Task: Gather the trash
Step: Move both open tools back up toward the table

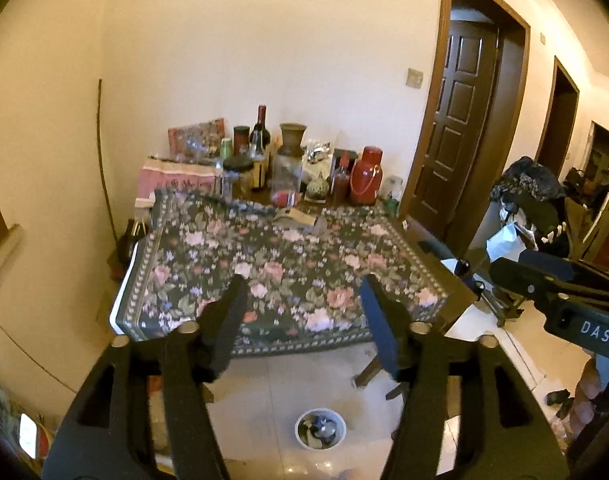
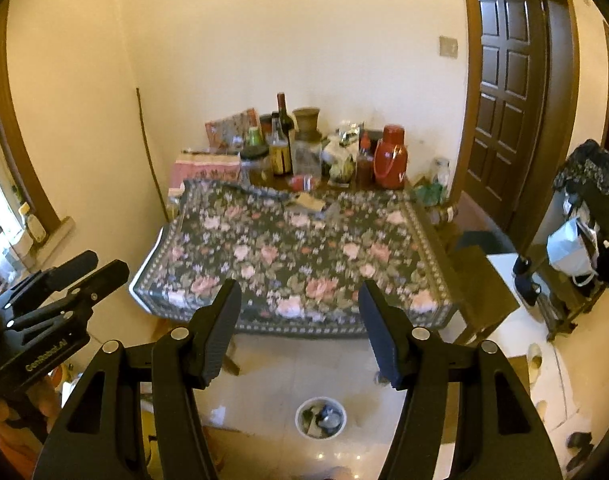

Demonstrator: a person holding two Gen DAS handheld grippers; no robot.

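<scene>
A table with a dark floral cloth (image 1: 288,272) stands ahead, also in the right wrist view (image 2: 304,256). Scraps of paper and wrapper trash (image 1: 298,218) lie near its far middle, also in the right wrist view (image 2: 308,204). A white bin (image 1: 320,428) holding trash sits on the tiled floor in front of the table, also in the right wrist view (image 2: 320,418). My left gripper (image 1: 302,284) is open and empty, above the table's near edge. My right gripper (image 2: 300,288) is open and empty too. Each gripper shows at the edge of the other's view.
Bottles, jars, a red thermos (image 1: 366,178) and boxes crowd the table's far end by the wall. A brown door (image 1: 460,120) stands open at the right. A rack with bags and dark clothes (image 1: 532,204) is at far right. A low white surface (image 2: 508,276) sits beside the table.
</scene>
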